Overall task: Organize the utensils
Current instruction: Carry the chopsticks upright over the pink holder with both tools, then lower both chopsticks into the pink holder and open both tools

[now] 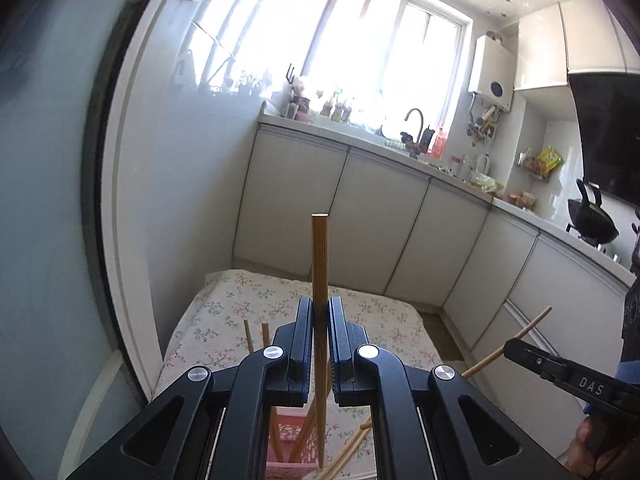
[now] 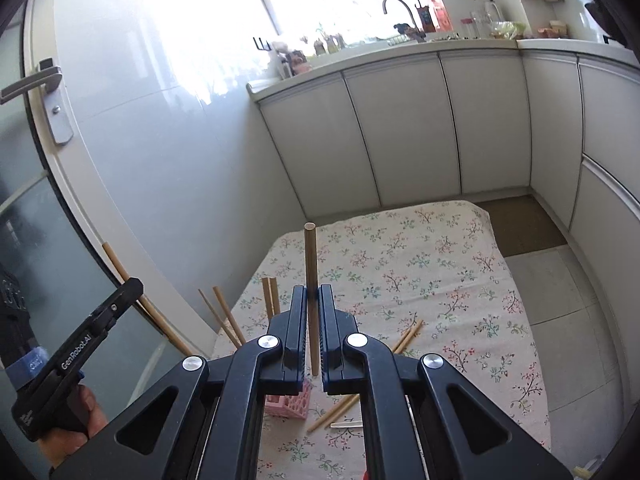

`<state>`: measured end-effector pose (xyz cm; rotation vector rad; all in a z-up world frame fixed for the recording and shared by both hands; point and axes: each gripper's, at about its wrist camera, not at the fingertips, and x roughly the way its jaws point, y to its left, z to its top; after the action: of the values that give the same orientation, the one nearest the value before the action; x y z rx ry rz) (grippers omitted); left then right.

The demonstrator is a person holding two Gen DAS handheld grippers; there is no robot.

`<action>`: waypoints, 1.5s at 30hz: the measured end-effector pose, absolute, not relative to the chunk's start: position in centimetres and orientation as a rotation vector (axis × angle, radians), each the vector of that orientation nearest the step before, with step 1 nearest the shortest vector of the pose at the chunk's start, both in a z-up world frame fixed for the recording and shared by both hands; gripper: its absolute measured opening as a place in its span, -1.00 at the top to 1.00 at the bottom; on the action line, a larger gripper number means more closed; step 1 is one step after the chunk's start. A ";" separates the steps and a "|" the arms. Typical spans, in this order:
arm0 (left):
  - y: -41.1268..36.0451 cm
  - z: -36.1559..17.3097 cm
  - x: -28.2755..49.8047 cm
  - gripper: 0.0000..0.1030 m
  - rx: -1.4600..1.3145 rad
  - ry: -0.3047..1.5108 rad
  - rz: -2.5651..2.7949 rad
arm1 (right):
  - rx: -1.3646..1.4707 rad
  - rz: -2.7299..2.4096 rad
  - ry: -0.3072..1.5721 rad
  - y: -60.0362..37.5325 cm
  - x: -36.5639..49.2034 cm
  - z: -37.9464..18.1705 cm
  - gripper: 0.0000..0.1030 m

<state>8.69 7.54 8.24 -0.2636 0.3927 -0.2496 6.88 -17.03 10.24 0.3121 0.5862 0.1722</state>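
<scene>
My left gripper [image 1: 320, 312] is shut on a bamboo chopstick [image 1: 320, 256] held upright, its lower end above the pink perforated holder [image 1: 286, 452]. My right gripper [image 2: 313, 300] is shut on another chopstick [image 2: 310, 260], also upright, above the pink holder [image 2: 296, 400]. Several chopsticks [image 2: 226, 316] stand in the holder and lean left. Loose chopsticks [image 2: 406, 338] lie on the floral tablecloth [image 2: 440, 280] beside the holder. The right gripper with its chopstick shows at the right of the left wrist view [image 1: 560, 372].
The small table stands against a white wall and a glass door with a handle [image 2: 44, 80]. White kitchen cabinets [image 2: 400, 128] run behind and to the right. Tiled floor [image 2: 560, 280] lies to the table's right.
</scene>
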 end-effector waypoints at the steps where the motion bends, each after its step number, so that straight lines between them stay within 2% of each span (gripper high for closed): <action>1: 7.9 8.2 8.8 0.86 -0.276 0.376 -0.242 | 0.314 0.180 0.578 -16.8 6.8 10.4 0.89; 4: 8.7 8.0 9.2 0.86 -0.295 0.327 -0.230 | 0.316 0.211 0.563 -16.0 6.8 10.8 0.89; 18: 5.8 3.6 12.7 0.86 -0.118 0.346 -0.205 | 0.252 0.285 0.607 -11.7 7.9 9.3 0.89; 31: 5.8 2.1 14.2 0.85 -0.112 0.438 -0.227 | 0.207 0.282 0.651 -10.3 9.3 7.7 0.89; 34: 6.4 2.5 13.8 0.74 -0.150 0.465 -0.228 | 0.199 0.284 0.676 -9.8 9.8 7.2 0.89; 39: 7.7 3.0 13.3 0.36 -0.182 0.503 -0.207 | 0.179 0.294 0.717 -8.7 10.8 6.2 0.89; 45: 9.3 2.1 13.4 0.26 -0.219 0.572 -0.157 | 0.146 0.290 0.798 -6.9 12.9 4.3 0.89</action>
<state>13.42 9.35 2.12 -0.2187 0.5722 -0.1565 12.91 -6.91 4.30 0.1458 0.7983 0.2903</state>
